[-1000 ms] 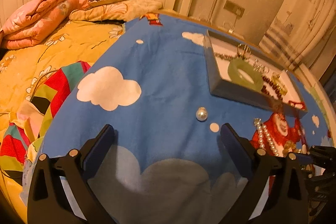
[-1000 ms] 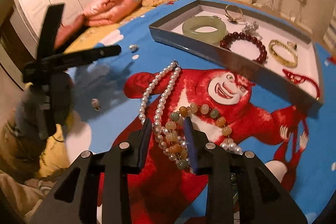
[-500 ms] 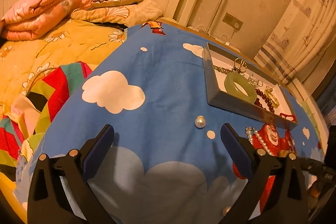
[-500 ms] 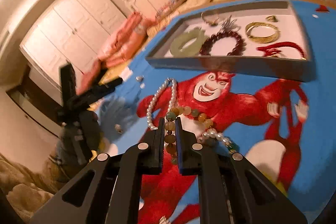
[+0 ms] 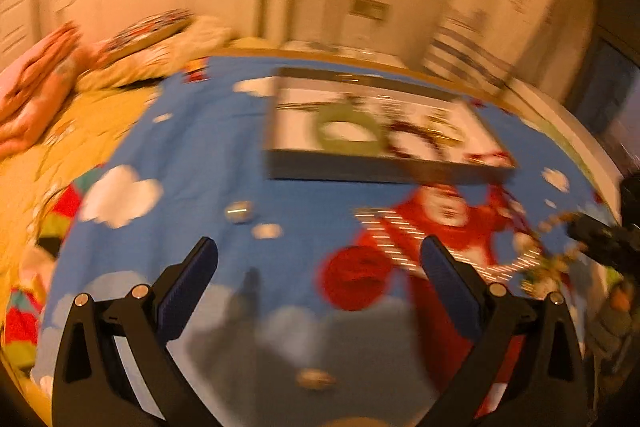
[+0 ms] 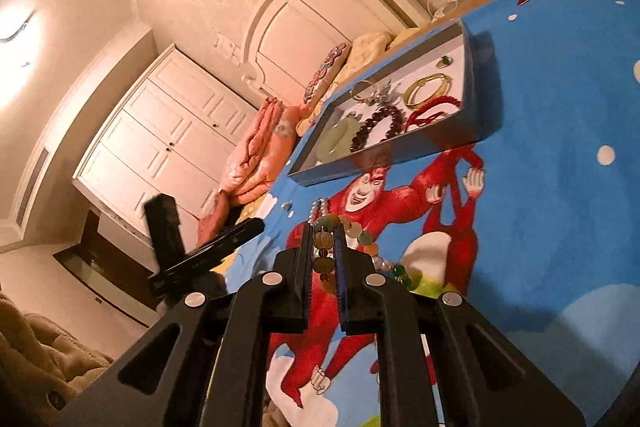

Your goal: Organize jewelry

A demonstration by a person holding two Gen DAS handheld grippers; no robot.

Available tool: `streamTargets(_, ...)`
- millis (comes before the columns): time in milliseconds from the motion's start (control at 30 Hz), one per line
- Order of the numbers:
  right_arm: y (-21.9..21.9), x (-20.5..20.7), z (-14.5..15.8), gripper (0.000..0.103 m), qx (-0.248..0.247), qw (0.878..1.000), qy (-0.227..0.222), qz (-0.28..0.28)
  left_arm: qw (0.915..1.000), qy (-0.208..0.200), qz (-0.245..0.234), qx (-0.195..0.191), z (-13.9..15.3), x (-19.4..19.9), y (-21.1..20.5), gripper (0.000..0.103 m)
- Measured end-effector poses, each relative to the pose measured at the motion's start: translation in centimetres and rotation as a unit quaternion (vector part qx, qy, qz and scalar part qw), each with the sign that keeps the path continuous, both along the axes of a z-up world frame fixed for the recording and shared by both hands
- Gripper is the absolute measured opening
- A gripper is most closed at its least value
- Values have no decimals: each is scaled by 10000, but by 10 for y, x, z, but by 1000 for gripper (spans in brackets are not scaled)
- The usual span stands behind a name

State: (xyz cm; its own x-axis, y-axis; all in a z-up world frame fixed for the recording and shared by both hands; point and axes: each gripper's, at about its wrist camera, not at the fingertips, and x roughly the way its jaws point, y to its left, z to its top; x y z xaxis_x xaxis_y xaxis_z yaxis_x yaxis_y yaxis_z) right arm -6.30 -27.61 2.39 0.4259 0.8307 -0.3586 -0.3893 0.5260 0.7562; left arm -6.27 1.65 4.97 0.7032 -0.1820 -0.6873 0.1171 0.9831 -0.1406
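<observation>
Right gripper (image 6: 323,247) clamps bead necklace (image 6: 325,242) at frame centre: limp, light, slippery strand, likely to swing; left gripper (image 5: 318,273) open, empty.

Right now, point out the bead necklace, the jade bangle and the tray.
bead necklace (image 6: 323,239), right wrist view, bead between the shut gripper's pads
jade bangle (image 6: 334,143), right wrist view, its green band
tray (image 6: 384,157), right wrist view, near wall

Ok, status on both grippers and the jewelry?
Right gripper shut on bead necklace. Left gripper open, empty. Tray ahead, path clear; pearl strand on cloth.
</observation>
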Motion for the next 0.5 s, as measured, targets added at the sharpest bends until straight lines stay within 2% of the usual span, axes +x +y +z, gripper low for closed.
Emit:
streamTargets(100,0,1,-3,11,34,10000,77,-30,9971,-42,-735,188,7,-2,-44,100)
streamTargets(167,1,0,-2,11,18,10000,37,-12,9913,-5,-1245,428,5,-1,-75,100)
streamTargets(300,-2,-2,-2,11,56,10000,47,-52,9712,62,-2167,991,-10,1,-132,100)
streamTargets(433,-6,-4,-5,11,120,9999,62,-74,9529,168,-2826,1089,-23,11,-156,91)
streamTargets(500,-5,-5,-5,11,116,9999,60,-54,9385,376,-3230,1160,-33,18,-165,85)
